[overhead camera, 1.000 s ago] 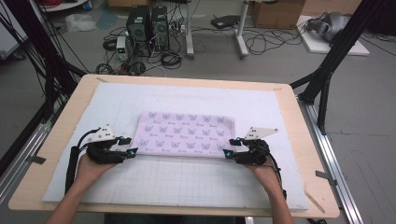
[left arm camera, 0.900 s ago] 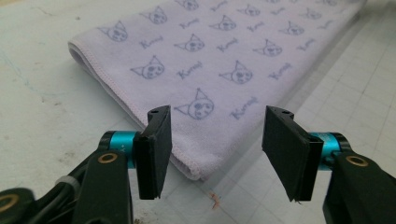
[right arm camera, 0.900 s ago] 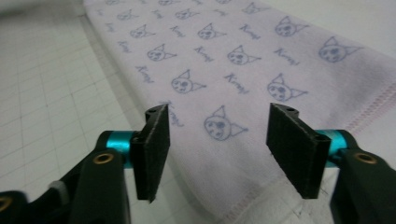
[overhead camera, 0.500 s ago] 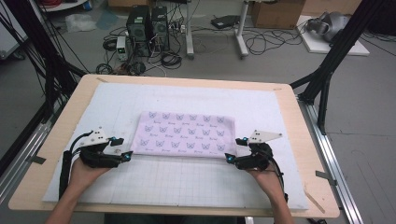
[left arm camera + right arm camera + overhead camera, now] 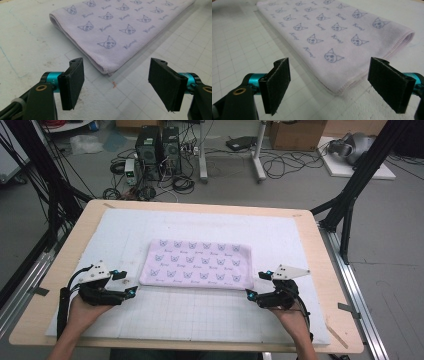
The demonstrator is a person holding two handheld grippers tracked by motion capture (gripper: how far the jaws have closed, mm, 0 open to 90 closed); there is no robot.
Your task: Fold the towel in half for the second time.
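High view shows us the folded lilac towel printed with small cat faces [image 5: 197, 264] lying flat near the middle of the white gridded mat [image 5: 200, 315] that covers the pale wooden table [image 5: 325, 270]. We hold our left gripper [image 5: 131, 291] just off the towel's near left corner and our right gripper [image 5: 250, 294] just off its near right corner, both low over the mat and pointing inward toward the cloth.

From the left gripper view we see the left gripper [image 5: 116, 82] with its jaws standing wide apart; they have just been opening, and nothing sits between the pads. The towel's folded corner [image 5: 107, 70] lies on the mat a little ahead of them, untouched, beside a small orange speck [image 5: 114, 84] on the grid.

From the right gripper view the right gripper [image 5: 329, 85] also has its jaws spread, having just been opening. The towel's stitched corner [image 5: 337, 87] reaches into the gap between the pads, but neither pad presses on it, and the cloth rests flat on the mat.
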